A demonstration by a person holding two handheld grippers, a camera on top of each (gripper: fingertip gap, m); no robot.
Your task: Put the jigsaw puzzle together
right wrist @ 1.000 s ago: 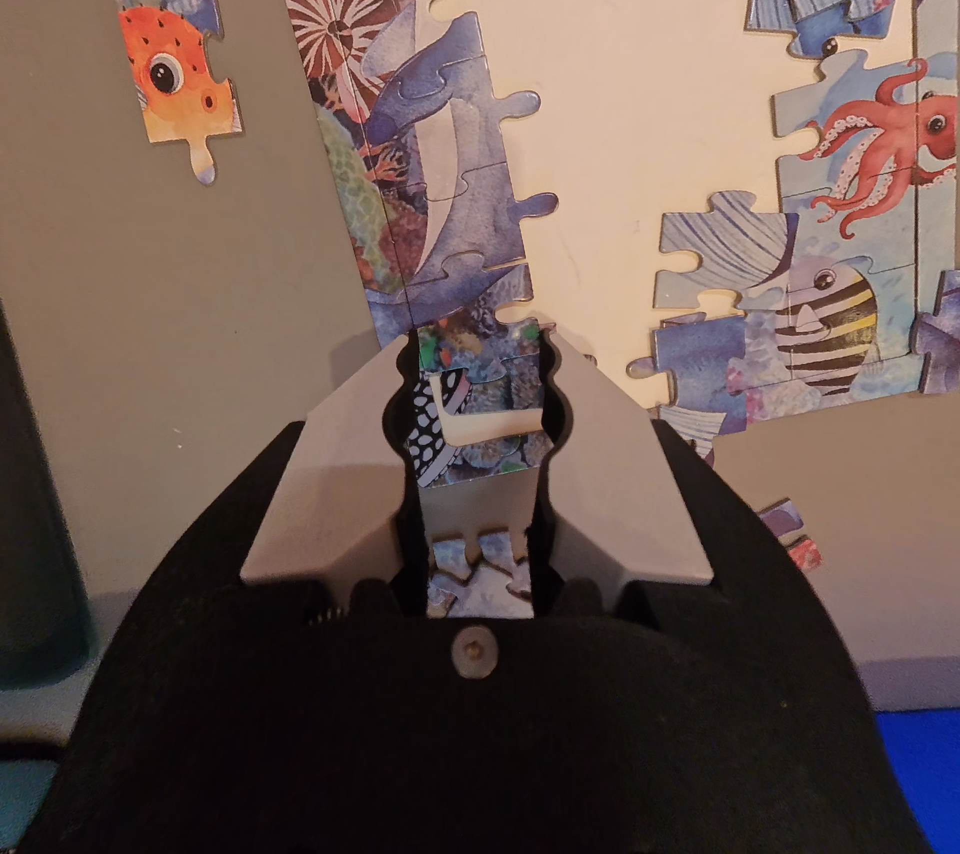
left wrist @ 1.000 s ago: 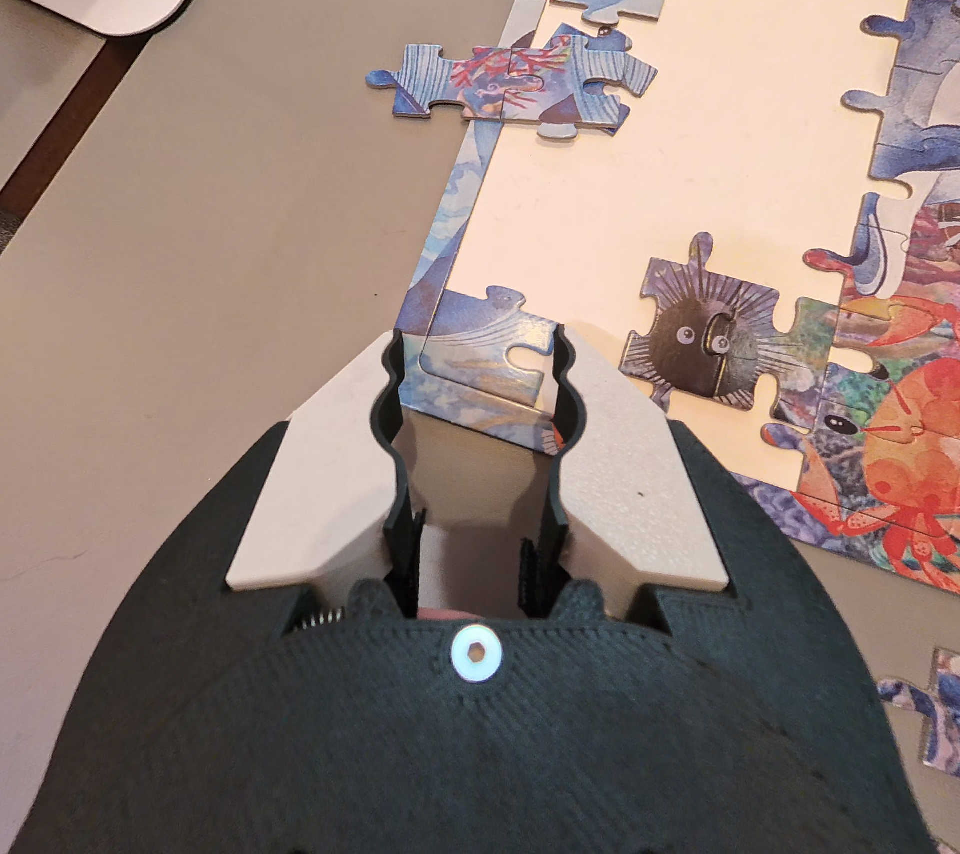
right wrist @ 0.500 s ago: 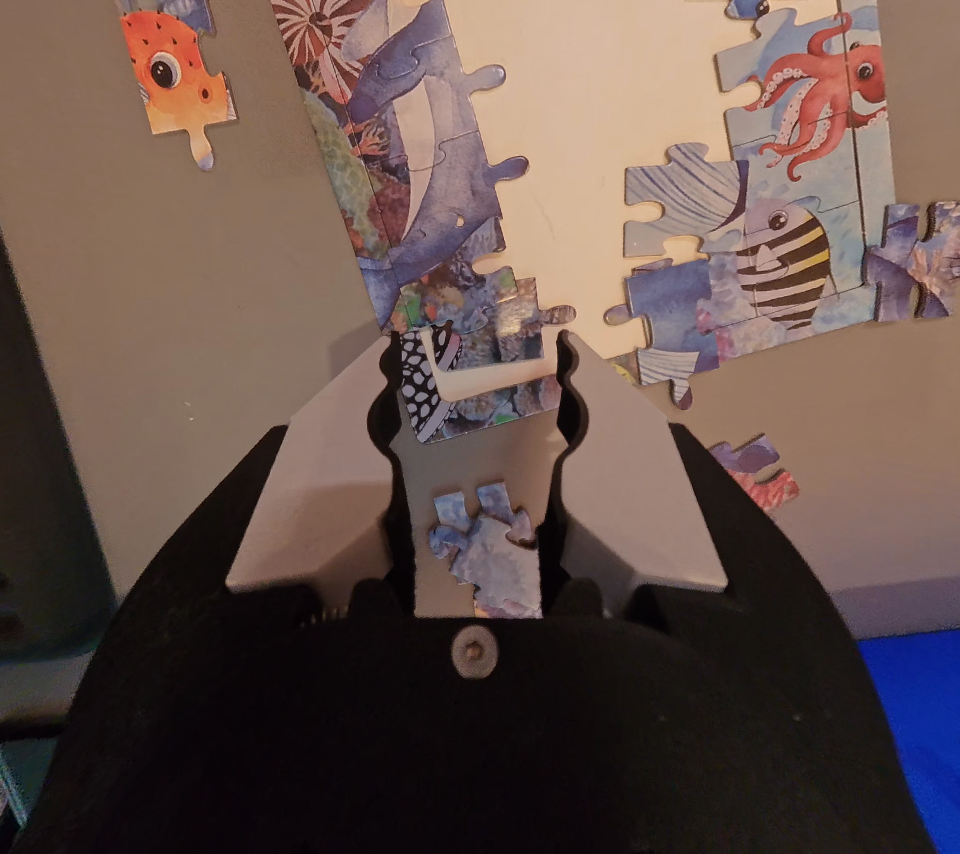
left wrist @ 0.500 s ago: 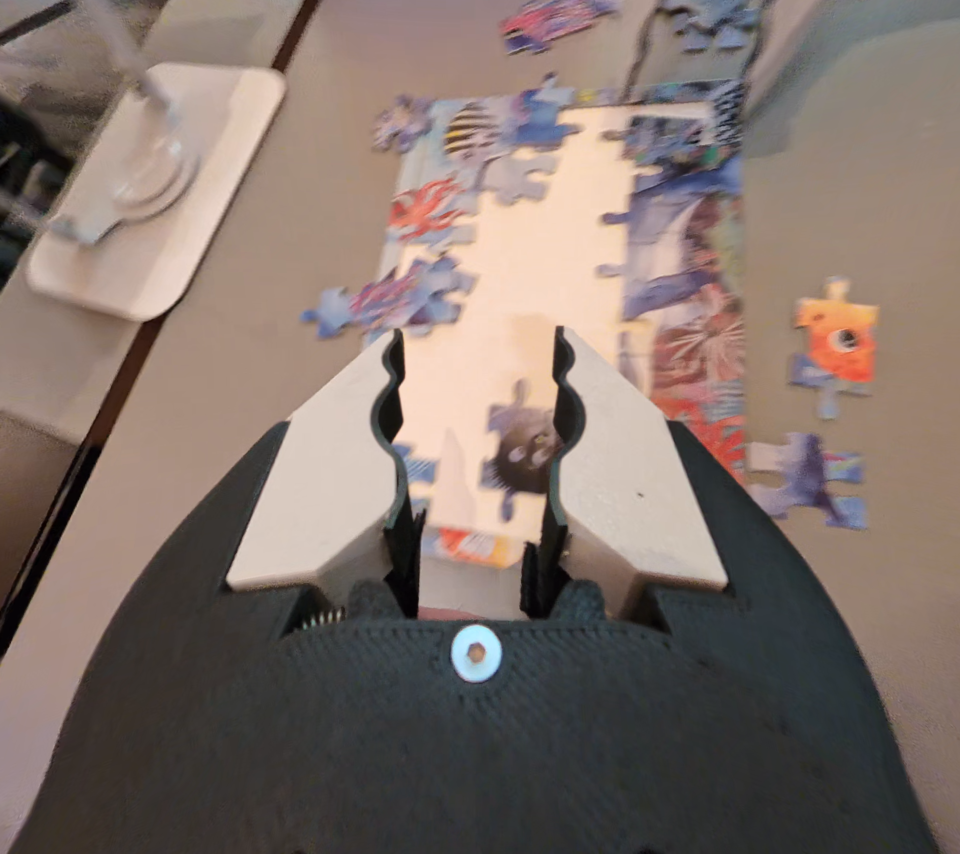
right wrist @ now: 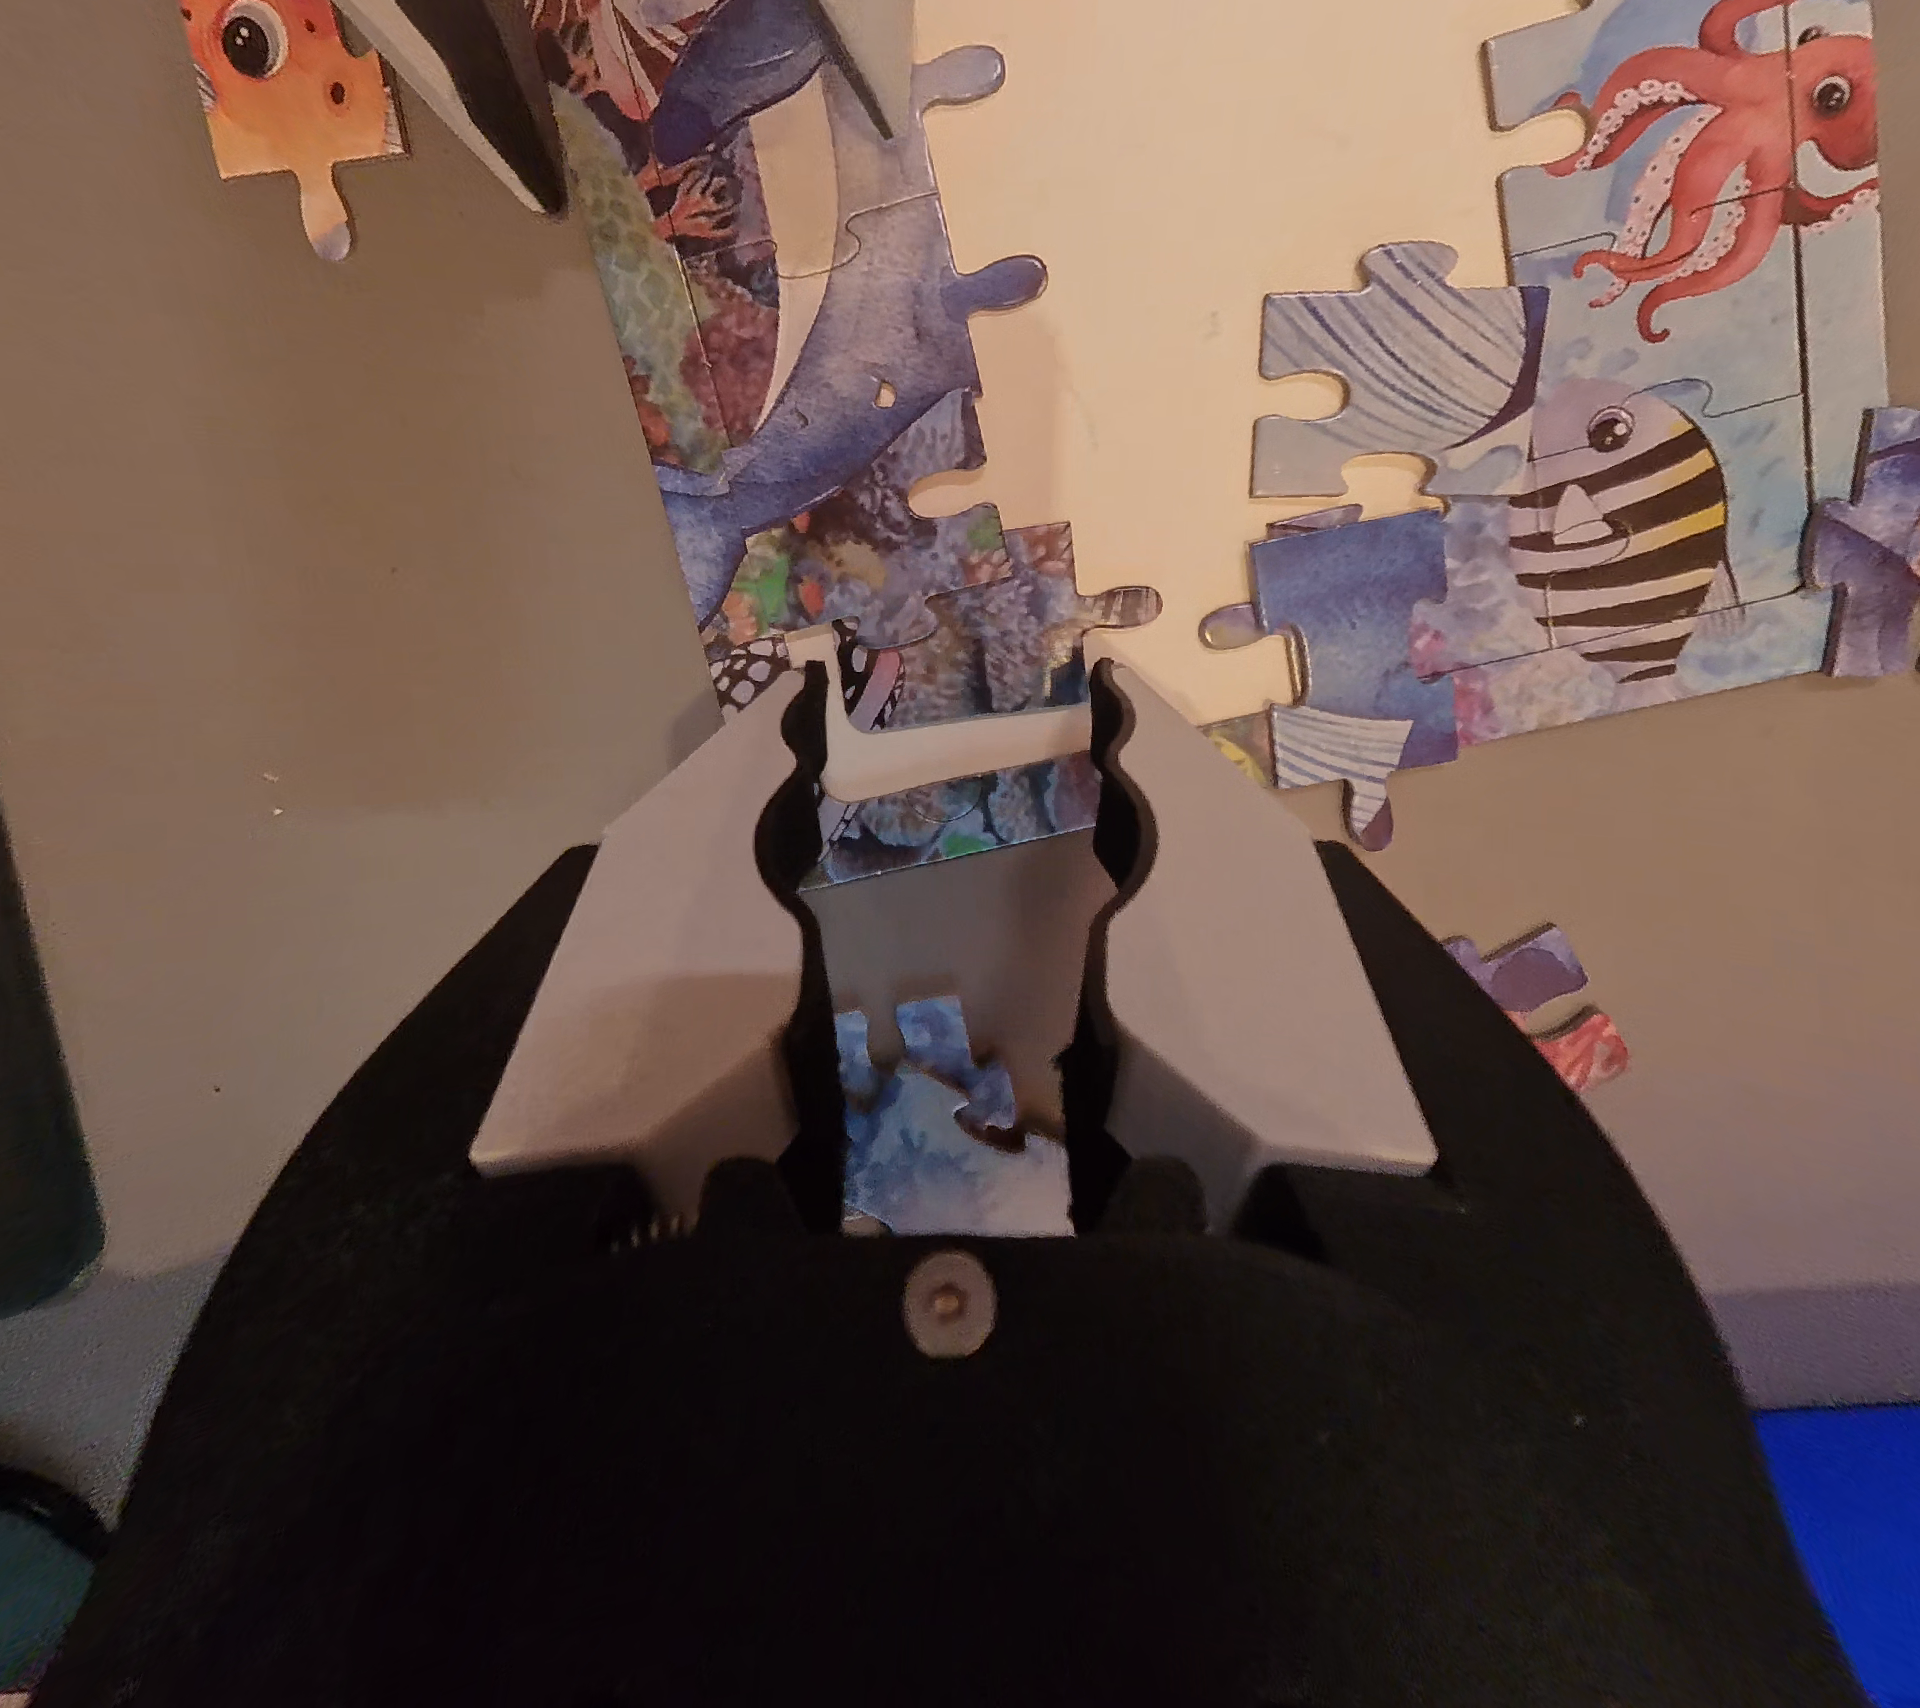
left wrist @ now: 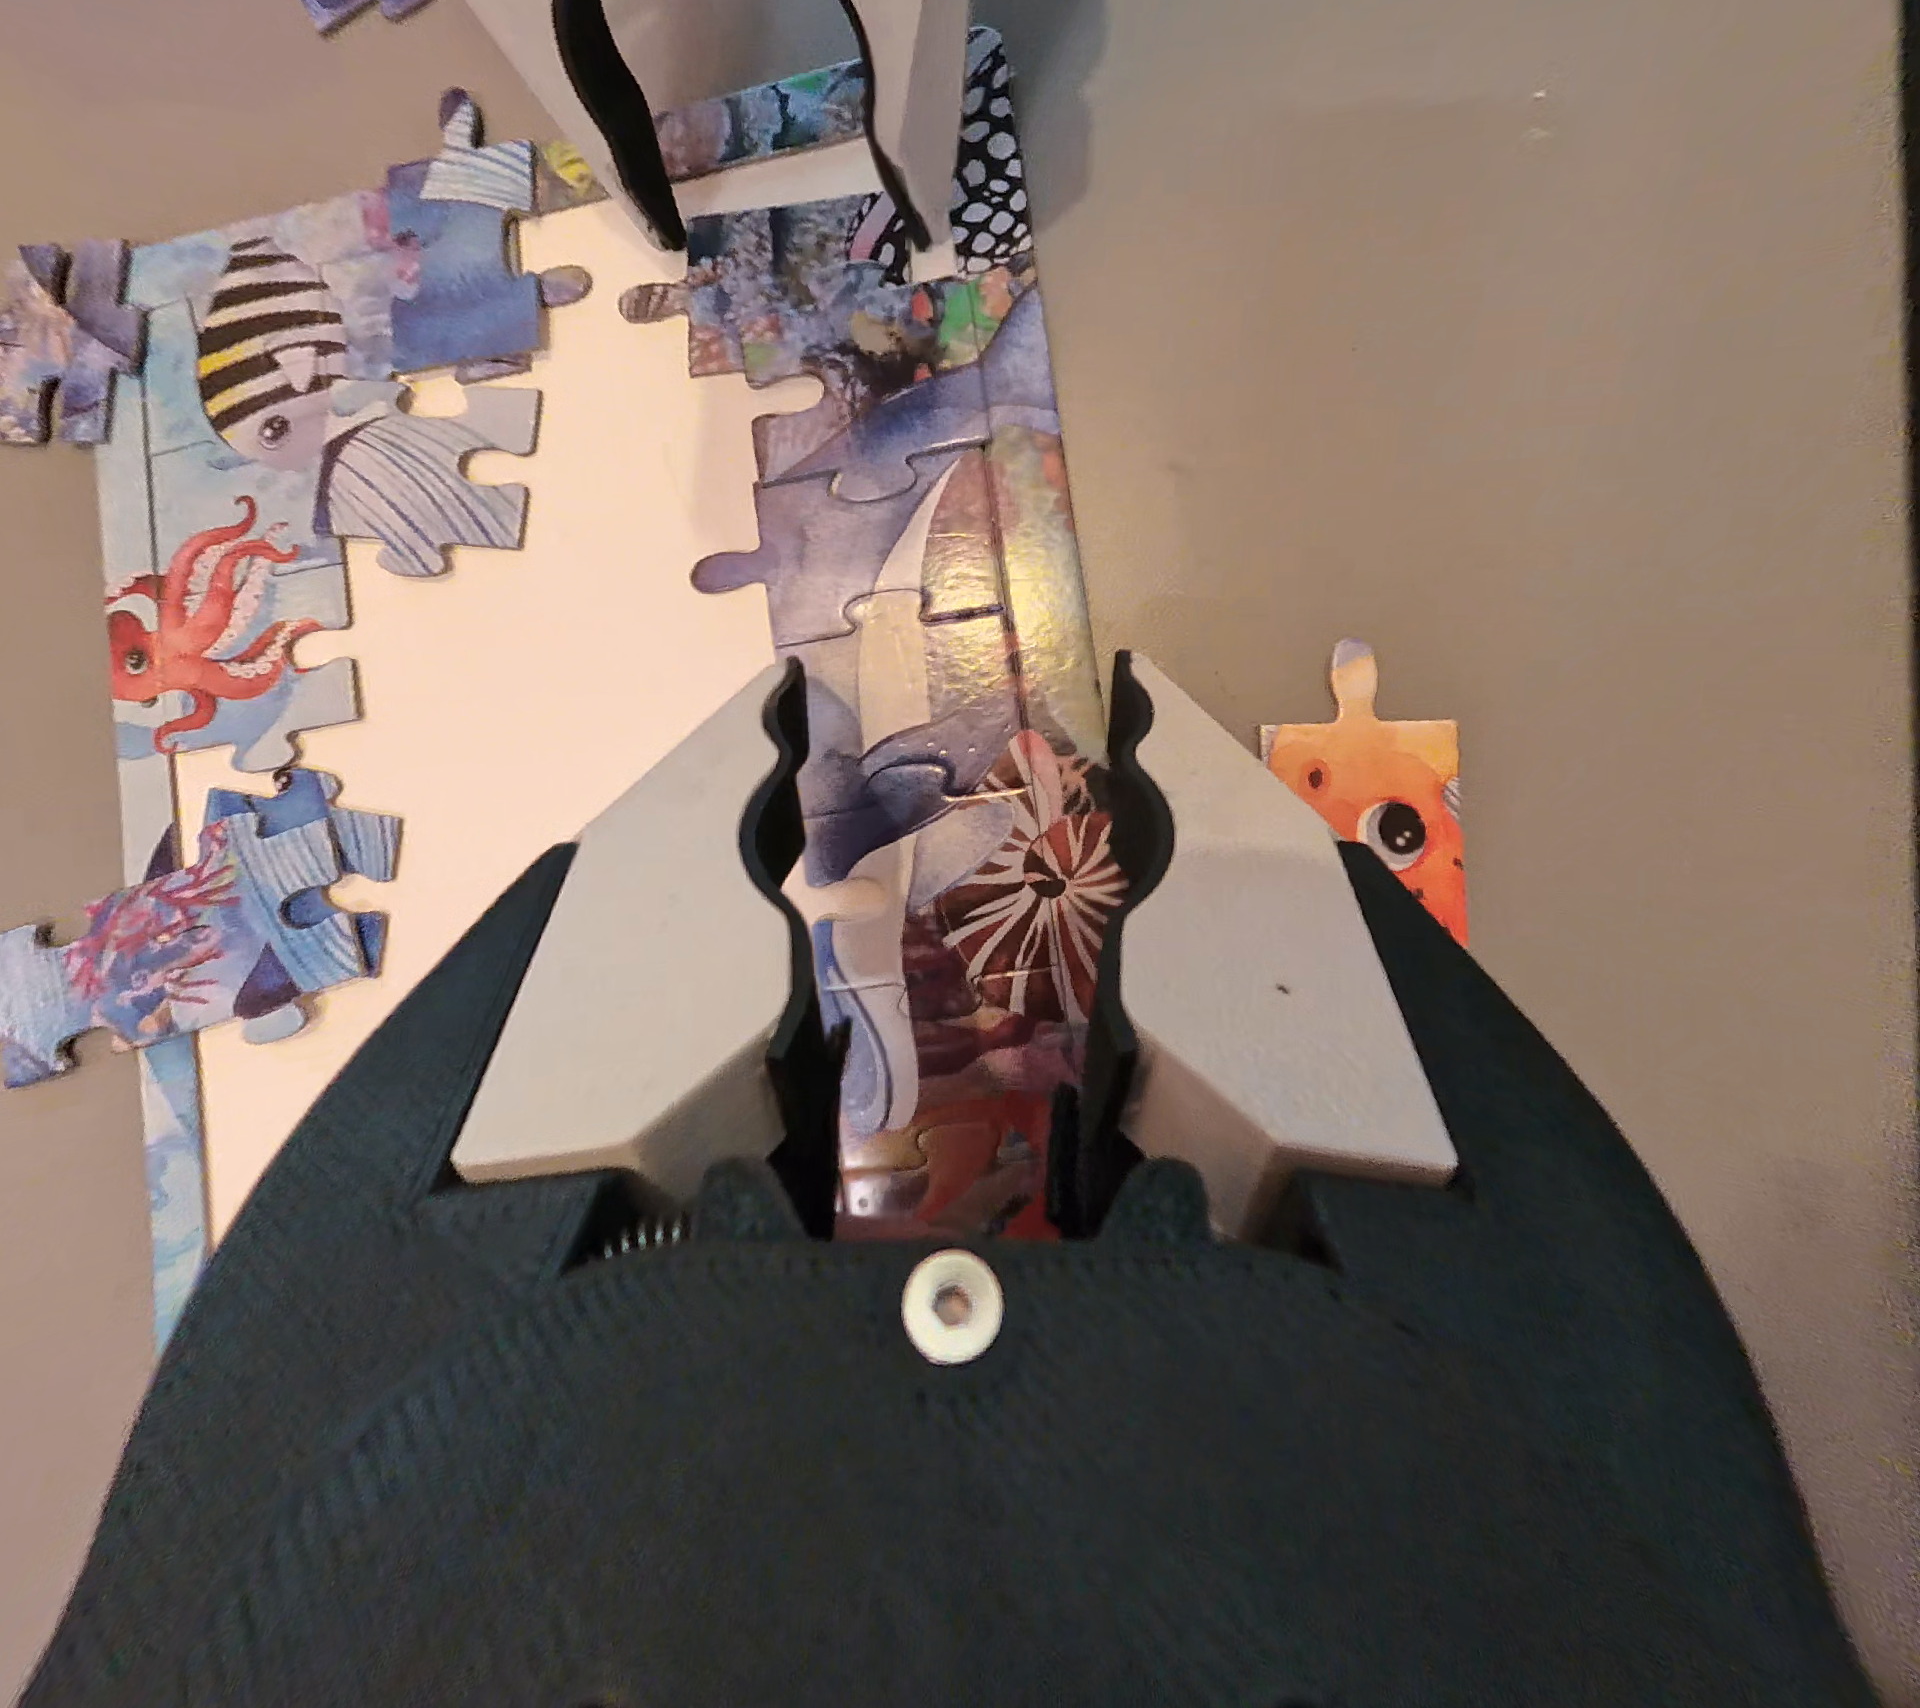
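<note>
One grey-brown table (left wrist: 1455, 308) bears puzzle board (left wrist: 582, 619), loose pieces.

No readable text, labels, brands, numbers or signs appear in either view. The puzzle (left wrist: 914, 515) pieces carry printed pictures only; the table (left wrist: 1455, 308) and both grippers bear no markings.

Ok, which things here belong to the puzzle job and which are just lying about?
Job:
- puzzle board, partly filled
- orange fish piece, loose on the table
- pale blue piece, loose between the right gripper fingers
- left gripper, open

Lying about:
- blue object
- dark object
</note>
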